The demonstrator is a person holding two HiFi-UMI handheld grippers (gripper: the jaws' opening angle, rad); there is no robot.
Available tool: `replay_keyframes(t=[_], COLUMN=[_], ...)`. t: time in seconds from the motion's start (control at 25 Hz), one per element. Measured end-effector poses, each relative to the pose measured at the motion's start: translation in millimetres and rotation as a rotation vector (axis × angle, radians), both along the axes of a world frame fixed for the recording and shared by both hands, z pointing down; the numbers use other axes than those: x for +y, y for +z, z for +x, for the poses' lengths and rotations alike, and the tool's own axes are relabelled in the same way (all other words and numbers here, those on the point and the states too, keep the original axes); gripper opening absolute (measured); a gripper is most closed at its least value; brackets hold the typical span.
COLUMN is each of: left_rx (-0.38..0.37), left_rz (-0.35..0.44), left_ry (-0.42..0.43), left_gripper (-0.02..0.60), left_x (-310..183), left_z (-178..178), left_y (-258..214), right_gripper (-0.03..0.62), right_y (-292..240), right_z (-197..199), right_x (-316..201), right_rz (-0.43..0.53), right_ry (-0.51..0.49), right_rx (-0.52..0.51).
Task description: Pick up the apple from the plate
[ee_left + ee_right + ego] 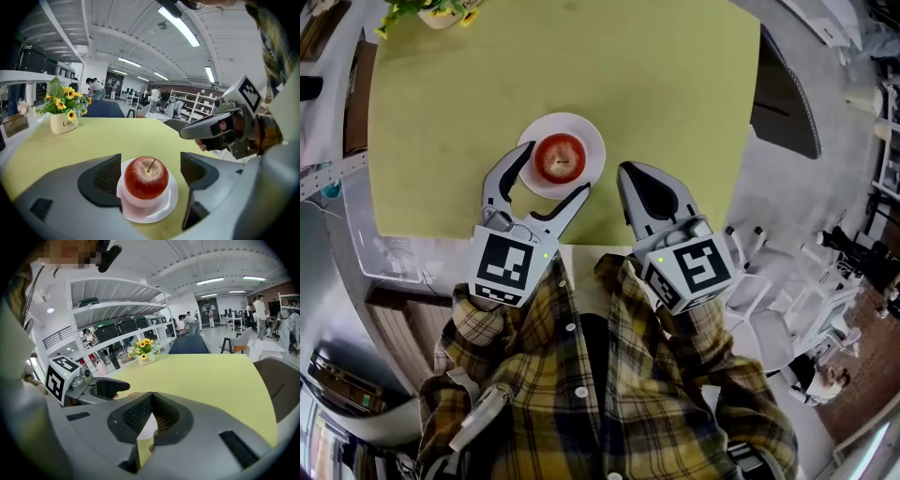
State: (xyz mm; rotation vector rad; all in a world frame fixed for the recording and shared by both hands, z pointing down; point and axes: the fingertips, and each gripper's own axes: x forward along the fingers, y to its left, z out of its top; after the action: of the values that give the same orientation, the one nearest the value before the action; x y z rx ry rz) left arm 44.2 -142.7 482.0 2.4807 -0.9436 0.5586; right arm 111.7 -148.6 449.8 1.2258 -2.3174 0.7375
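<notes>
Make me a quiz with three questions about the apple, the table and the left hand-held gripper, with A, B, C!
1. Where is the apple? A) on the white plate B) on the floor C) in a bowl
2. What colour is the table? A) blue B) yellow-green C) black
3. How are the left hand-held gripper's jaws? A) shut together B) open C) clamped on a cup
Answers: 1 A, it sits in the plate's middle; 2 B, the top is yellow-green; 3 B, the pads stand apart, clear of the apple.
</notes>
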Motion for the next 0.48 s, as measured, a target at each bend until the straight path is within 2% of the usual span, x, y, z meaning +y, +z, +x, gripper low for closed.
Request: replay_keyframes(t=[0.48], left_rx=[-0.014], left_rz=[-0.013], left_ry=[0.032], left_gripper=[0.411], left_x=[0.0], left_z=[3.9], left_y=[31.5], right_gripper=[-0.003], right_y=[20.6], right_z=[0.6], right_x=[4.1], right_rz=[-0.041], right_ry=[0.006], right_rx=[0.003])
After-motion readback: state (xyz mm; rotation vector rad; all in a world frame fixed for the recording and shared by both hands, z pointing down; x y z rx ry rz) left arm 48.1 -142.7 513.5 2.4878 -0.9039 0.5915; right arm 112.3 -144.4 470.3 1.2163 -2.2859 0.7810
